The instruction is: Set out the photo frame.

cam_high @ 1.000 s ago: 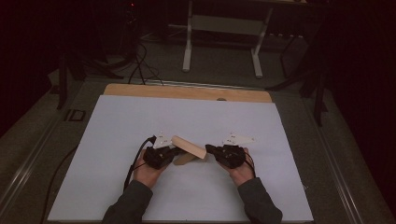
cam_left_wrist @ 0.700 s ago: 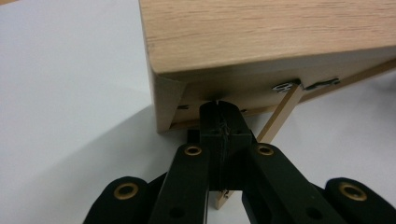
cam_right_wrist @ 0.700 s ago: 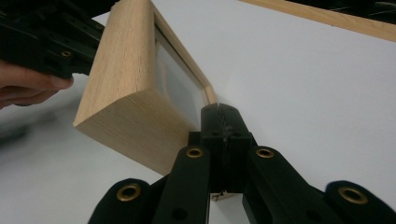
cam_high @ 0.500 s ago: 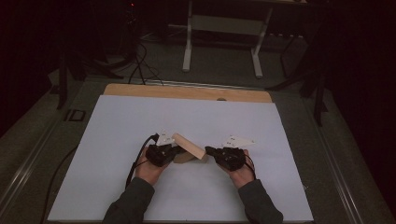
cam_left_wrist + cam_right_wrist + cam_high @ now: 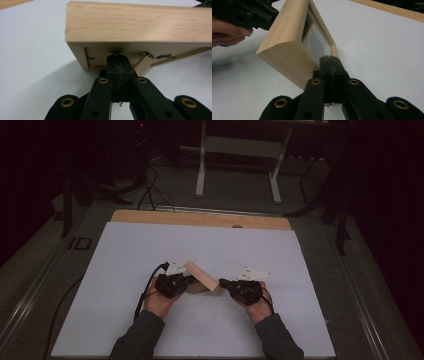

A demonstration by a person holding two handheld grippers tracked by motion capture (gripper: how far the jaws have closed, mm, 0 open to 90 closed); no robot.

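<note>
Dim floor and the legs of a white frame stand (image 5: 239, 167) filled the upper part of the high view, above a white table sheet (image 5: 125, 255) with a strip of wooden table edge (image 5: 200, 219) along its far side. A light wooden picture frame (image 5: 201, 277) stood tilted on the sheet just below the centre of that view, between the two grippers.

The left gripper (image 5: 181, 281), held in the left hand (image 5: 159, 301), touched the frame's left end. In the left gripper view its jaws were pressed together with no gap, their tips (image 5: 117, 60) up against the underside of the frame (image 5: 140, 23), beside small metal clips (image 5: 145, 54) on the backing.

The right gripper (image 5: 225, 283), in the right hand (image 5: 259, 306), met the frame's right end. In the right gripper view its jaws were likewise closed flat against each other, tips (image 5: 329, 59) at the frame's lower corner (image 5: 289, 53), holding nothing between them. The glass pane (image 5: 314, 41) faced the upper right of that view.
</note>
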